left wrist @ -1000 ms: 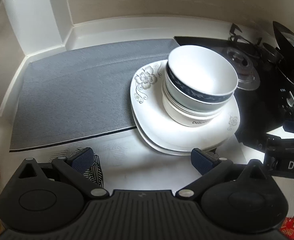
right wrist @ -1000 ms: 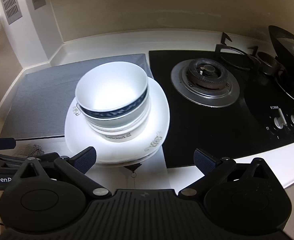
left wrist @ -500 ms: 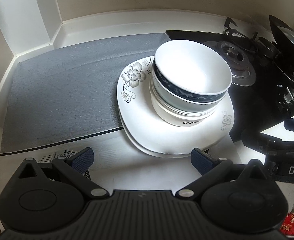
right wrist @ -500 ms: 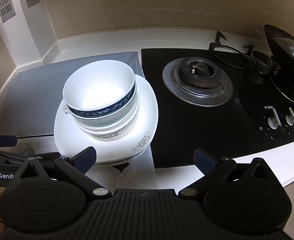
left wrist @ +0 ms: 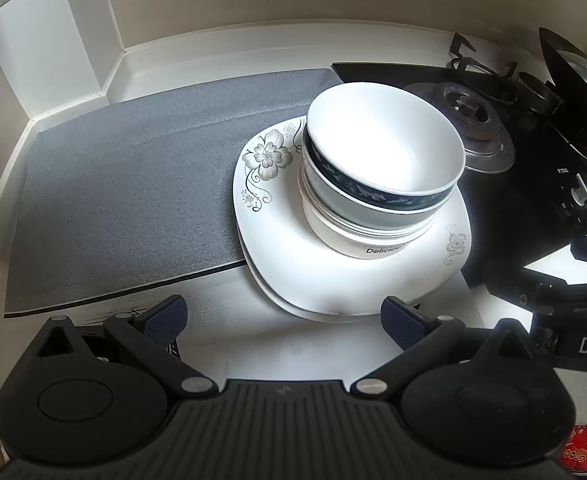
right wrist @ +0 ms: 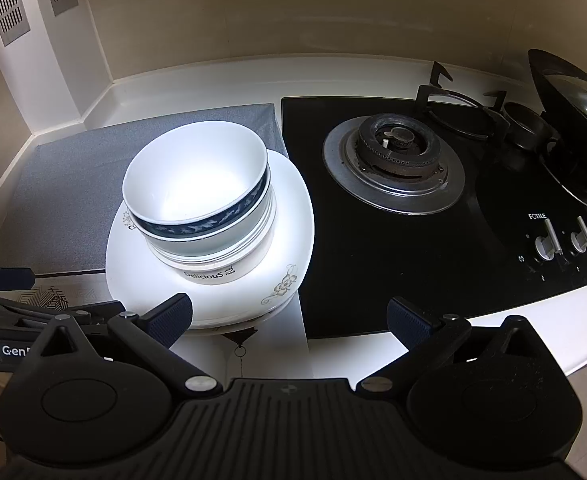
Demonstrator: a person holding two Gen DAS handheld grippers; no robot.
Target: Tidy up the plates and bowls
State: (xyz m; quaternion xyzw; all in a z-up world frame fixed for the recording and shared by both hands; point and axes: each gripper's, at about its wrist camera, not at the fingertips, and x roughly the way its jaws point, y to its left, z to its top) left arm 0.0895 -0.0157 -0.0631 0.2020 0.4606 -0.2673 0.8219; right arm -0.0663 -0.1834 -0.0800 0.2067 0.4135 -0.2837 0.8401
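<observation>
Bowls (left wrist: 381, 168) sit nested in a stack on our white plates (left wrist: 277, 240), and we count 2 square plates, one under the other, with grey flower prints at the corners. We see a dark blue patterned band around the top bowl (right wrist: 197, 184), and the word "Delicious" on the lowest bowl (right wrist: 213, 272); how many bowls lie between them we cannot tell. We see the plates resting partly on the grey mat (left wrist: 125, 184) and partly on the white counter (left wrist: 293, 344), just beside the black gas hob (right wrist: 413, 240).

Our left gripper (left wrist: 283, 318) hangs wide open above the counter, its 2 blue pads apart with nothing between them, just short of the near edge of the plates. We hold our right gripper (right wrist: 289, 318) spread open as well and empty; its left pad (right wrist: 169, 318) overlaps the near rim of the plates in the right wrist view, though whether they touch we cannot tell. Its other pad is over the front edge of the hob. We see each gripper at the edge of the other's view. At the far right of the hob stands a dark pan (right wrist: 573, 120).
</observation>
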